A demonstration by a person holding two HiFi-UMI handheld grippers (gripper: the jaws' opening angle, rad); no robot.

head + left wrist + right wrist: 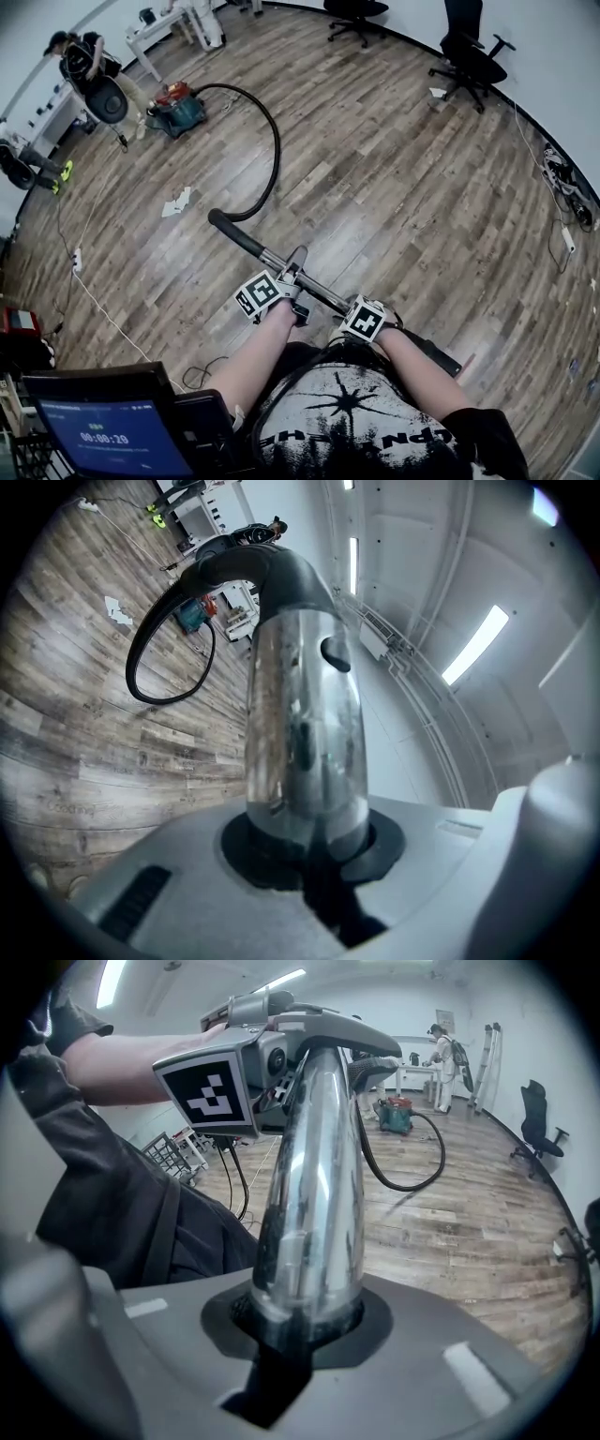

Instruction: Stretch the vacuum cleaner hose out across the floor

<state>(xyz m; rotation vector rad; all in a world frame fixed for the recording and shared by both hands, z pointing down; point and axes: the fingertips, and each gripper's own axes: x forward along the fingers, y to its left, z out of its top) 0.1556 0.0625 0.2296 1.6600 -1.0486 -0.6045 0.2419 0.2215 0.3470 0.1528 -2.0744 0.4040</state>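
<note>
Both tools are clamped on the vacuum's chrome wand tube (314, 288), held in front of the person's torso.

Left tool (293, 275): jaws closed narrow around the tube. In the left gripper view the tube (305, 733) rises straight out from between the jaws and fills the middle of the frame. The bare left forearm (258, 352) reaches forward and up-frame, with the marker cube on the near side.

Right tool (345, 307): jaws also closed on the same tube, lower down it and closer to the body. In the right gripper view the tube (314, 1213) sits between the jaws, with the left tool's marker cube (211, 1091) and the left forearm (122, 1058) higher up it. The right forearm (412, 361) comes in from the right, bent in toward the tube.

The two tools are near each other on the tube, not touching.

The tube runs diagonally from lower right to upper left and ends in a black curved handle (230, 230). From there the black hose (272, 159) lies on the wood floor (394, 169) in a big open curve. It arcs away and back left to the teal and red vacuum cleaner (178, 108), which is well apart from the person. The hose is curved, not straight.

A scrap of paper (176, 202) lies on the floor left of the hose loop. Another person (84, 61) stands near the vacuum cleaner. Office chairs (469, 52) are at the far right.
</note>
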